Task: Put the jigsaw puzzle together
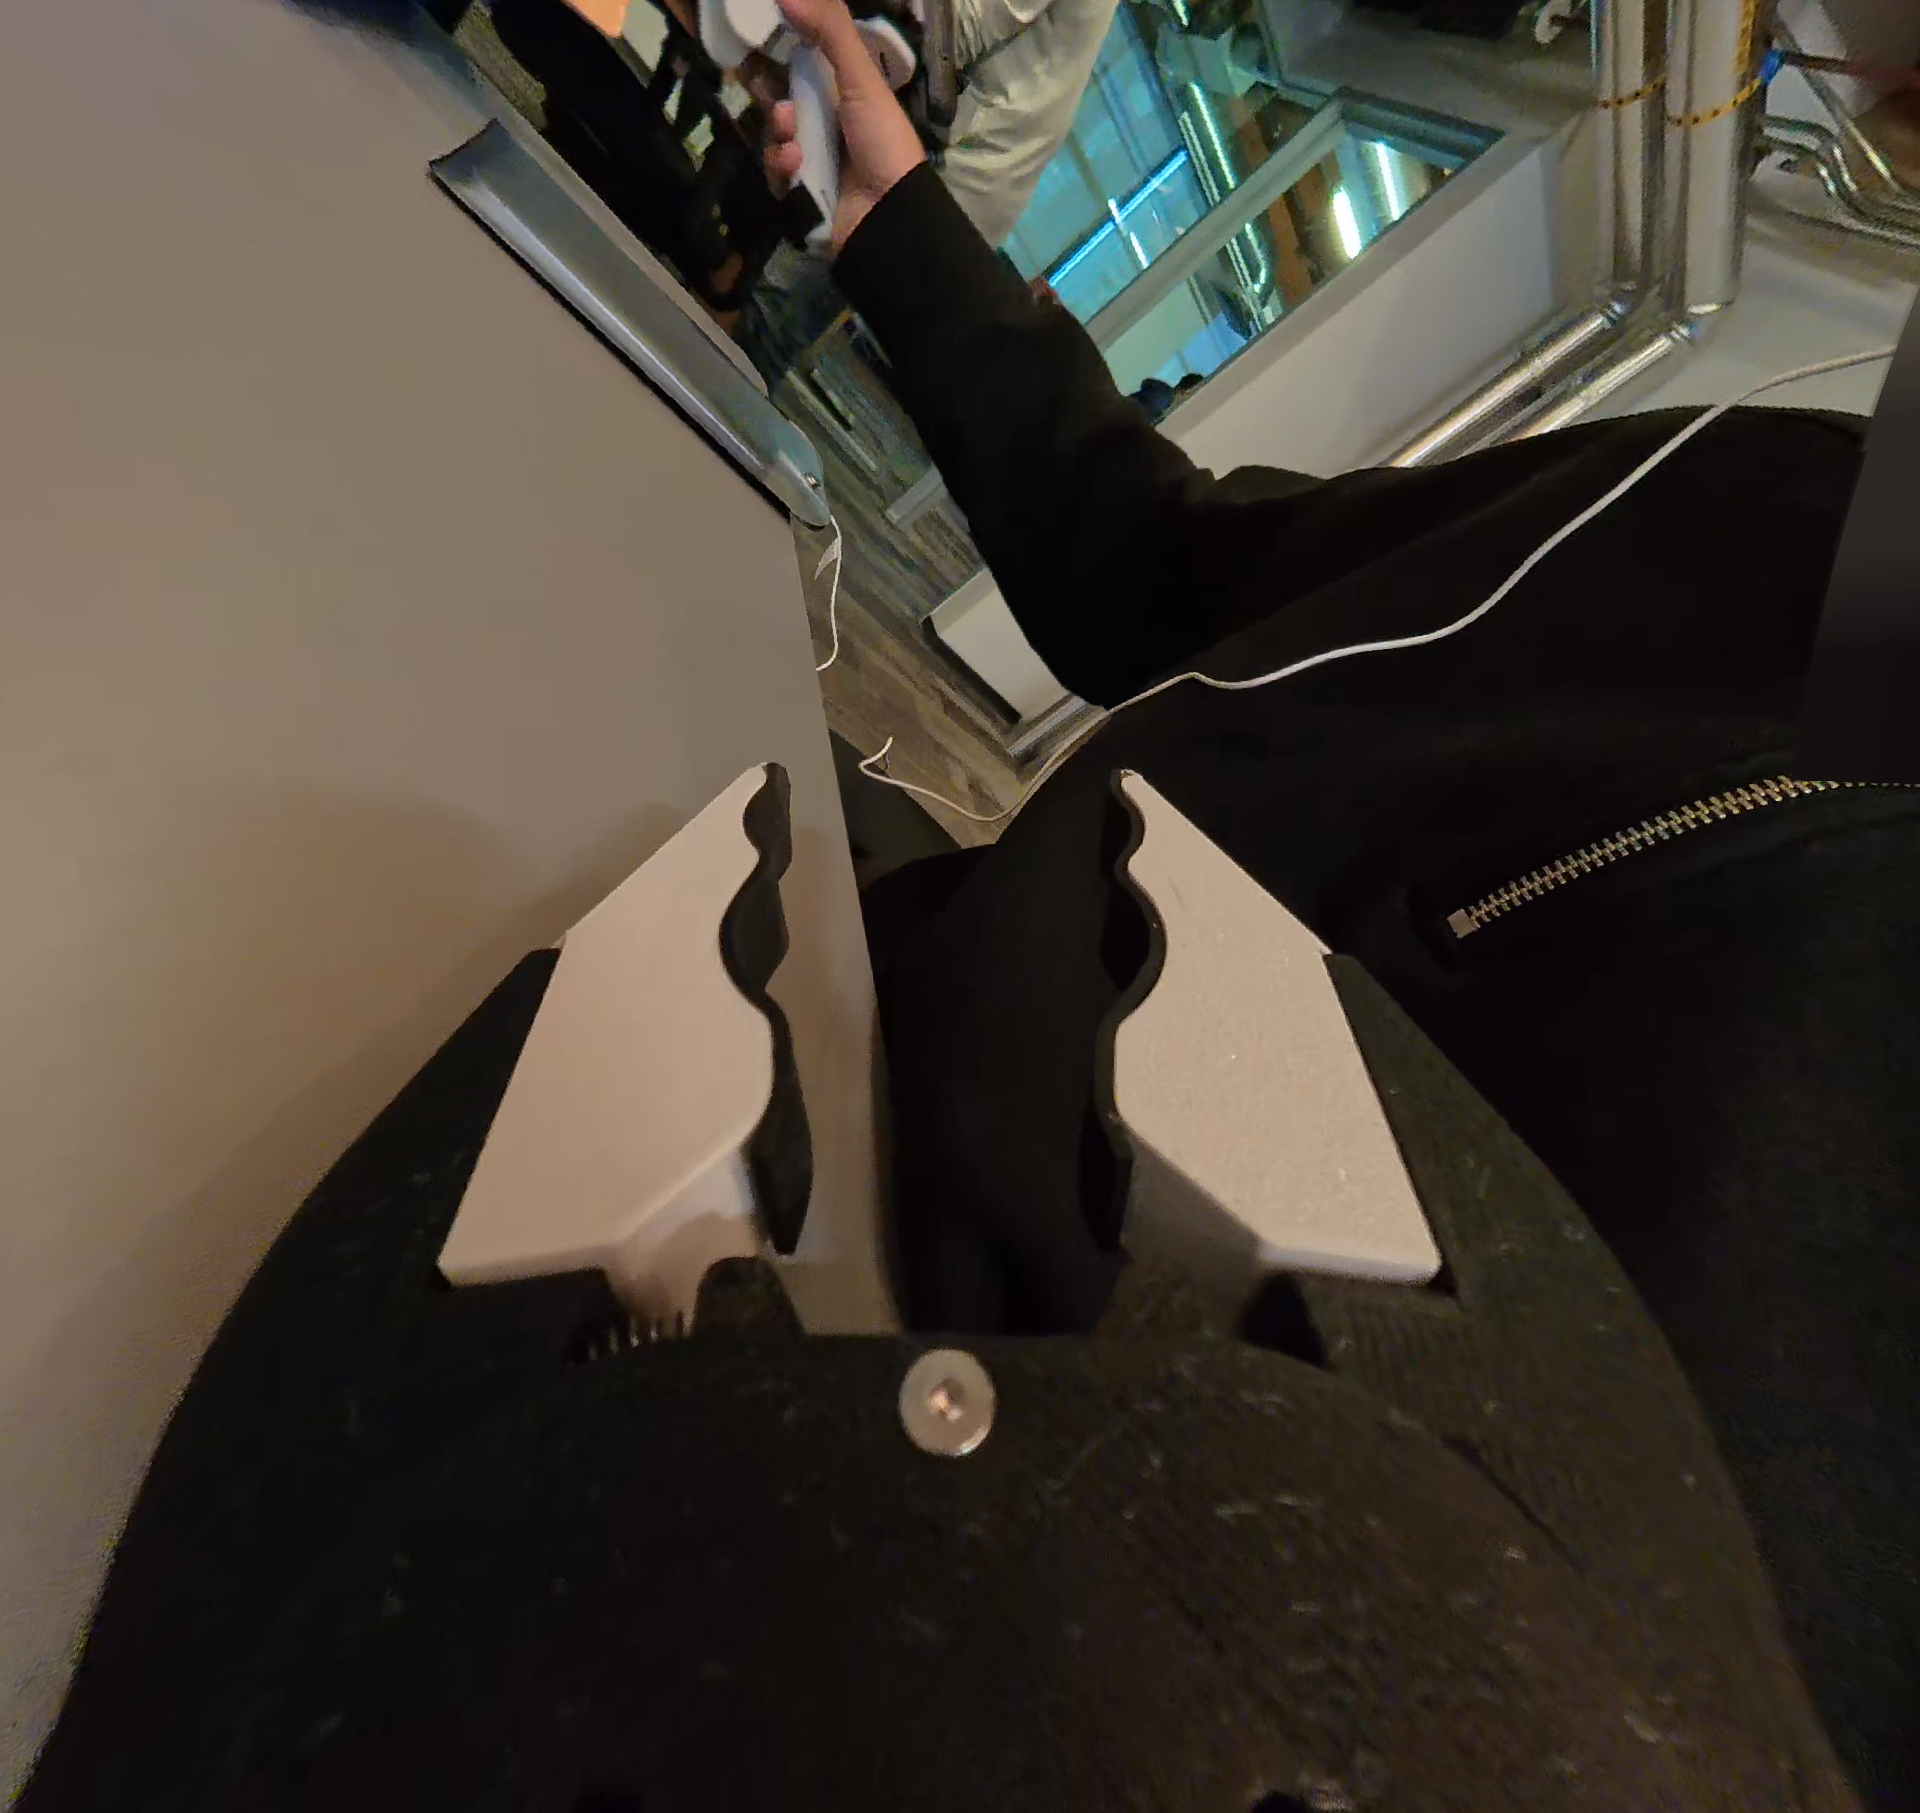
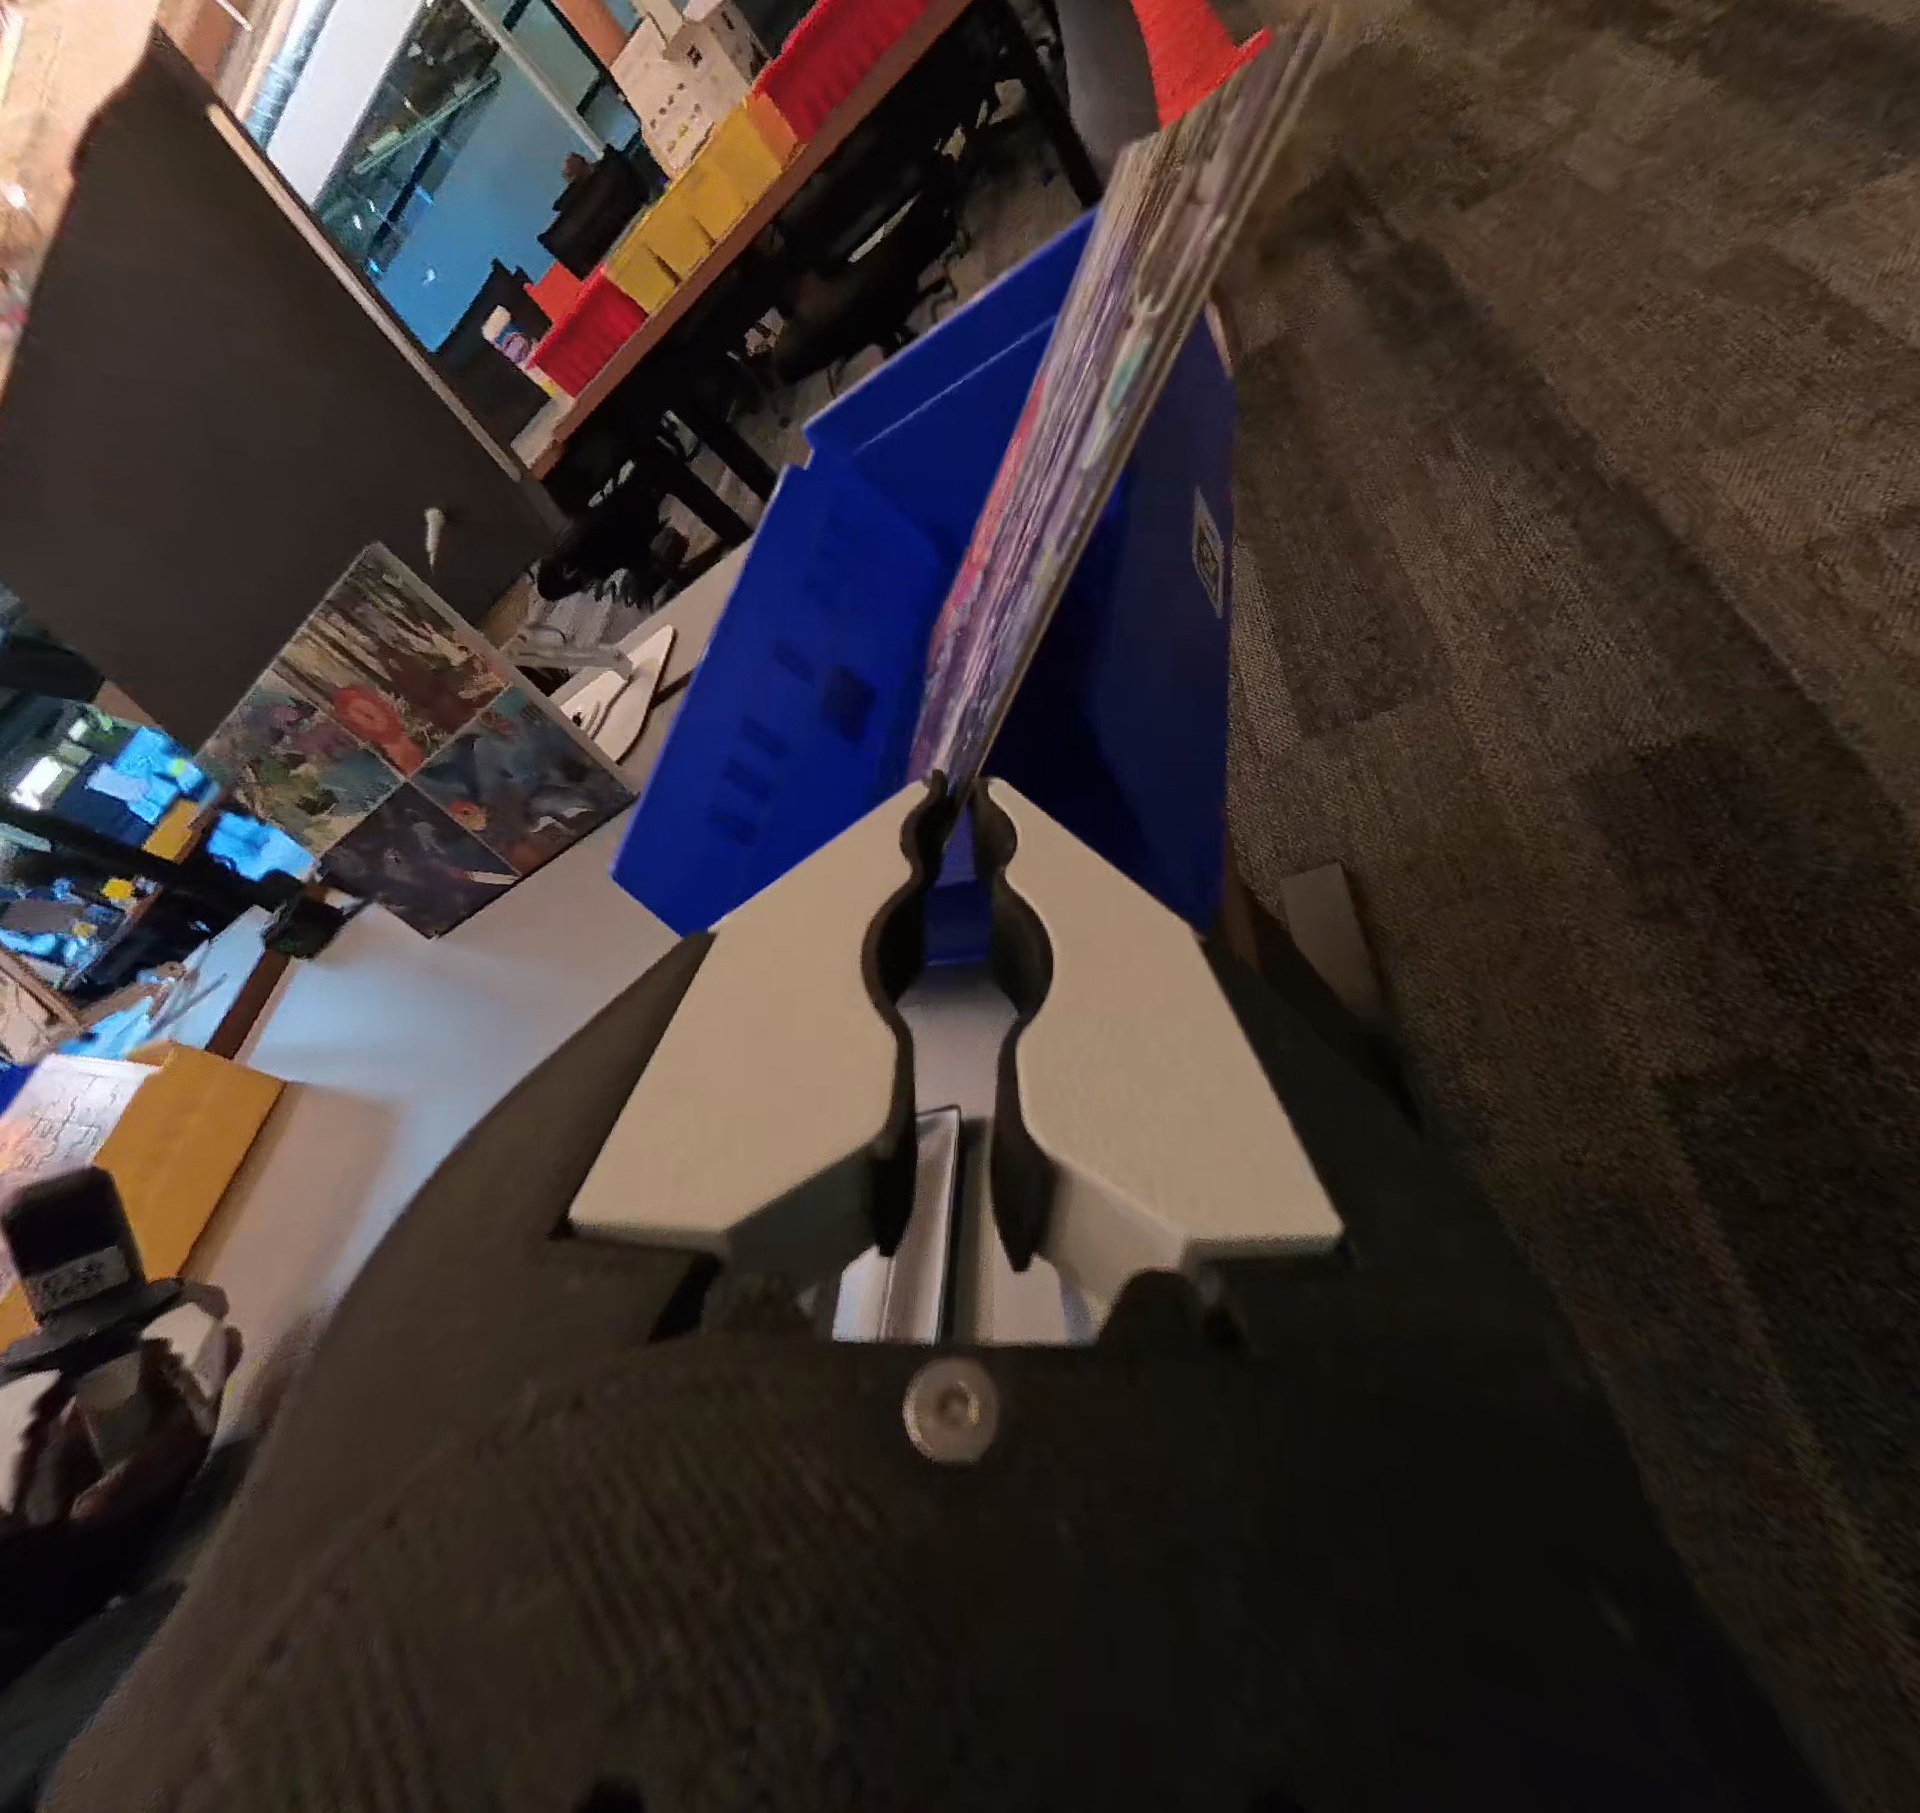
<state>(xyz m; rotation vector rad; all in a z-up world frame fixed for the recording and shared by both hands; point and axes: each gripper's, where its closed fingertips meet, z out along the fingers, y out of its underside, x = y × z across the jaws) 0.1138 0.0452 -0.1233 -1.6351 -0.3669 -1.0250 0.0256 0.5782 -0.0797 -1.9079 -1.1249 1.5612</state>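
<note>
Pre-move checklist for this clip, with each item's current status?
1. Right gripper shut on puzzle board: ok.
2. Grip depth: at the fingertips only, board edge; not ok.
3. Board clear of blue bin: cannot tell.
4. Left gripper open and empty: ok.
5. Table has bare space by the assembled puzzle: ok.

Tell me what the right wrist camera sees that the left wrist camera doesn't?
Only the right wrist view shows its own right gripper pinching the edge of a purple puzzle board held above the inside of the blue bin, plus a picture panel on the table.

Only the left wrist view shows the open, empty left gripper, the person's black sleeve and jacket zipper.

Both show the grey table and the blue bin.
</note>
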